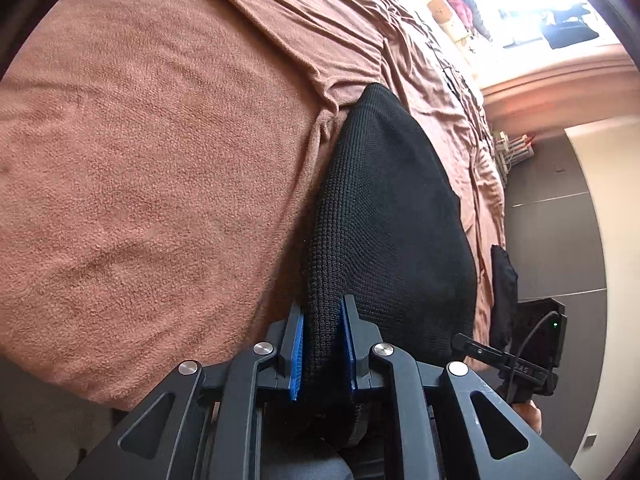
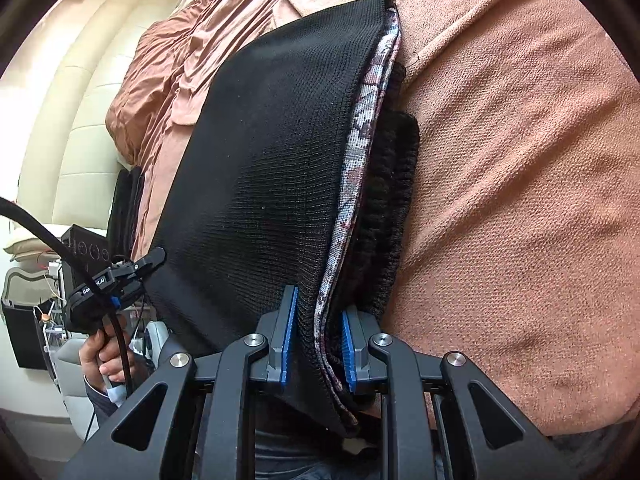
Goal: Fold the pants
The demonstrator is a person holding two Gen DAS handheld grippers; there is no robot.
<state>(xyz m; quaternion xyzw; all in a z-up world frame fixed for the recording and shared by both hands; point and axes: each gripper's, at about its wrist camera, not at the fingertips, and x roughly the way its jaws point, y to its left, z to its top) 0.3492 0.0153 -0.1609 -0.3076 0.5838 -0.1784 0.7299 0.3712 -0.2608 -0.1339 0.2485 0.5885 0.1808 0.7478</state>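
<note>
Black knit pants (image 1: 384,208) lie doubled over on the bed (image 1: 140,160), reaching from the bottom centre of each wrist view up toward the top, where their far end rests on the pinkish-brown blanket (image 2: 520,200). In the right wrist view the layers are plain to see: a smooth black face on top, a pale patterned inner side (image 2: 360,152) along the edge, and a ribbed black layer beneath, which suggests one fold is already made. Each near corner is pinched so the stacked layers move together and do not slide apart. The left hand-held gripper (image 1: 322,354) has its blue pads closed on a thick bunch of the black knit at the bottom centre of its view. The right hand-held gripper (image 2: 316,344) is likewise clamped on the layered edge, the fabric filling the gap between its pads. Both point steeply down at the bed, probably to keep the near edge taut and level while it is carried over the rest for the next fold. At the lower left of the right view a person's hand (image 2: 102,354) grips the other tool's handle. Rumpled sheets (image 1: 360,32) lie toward the top, clear of the pants.
</note>
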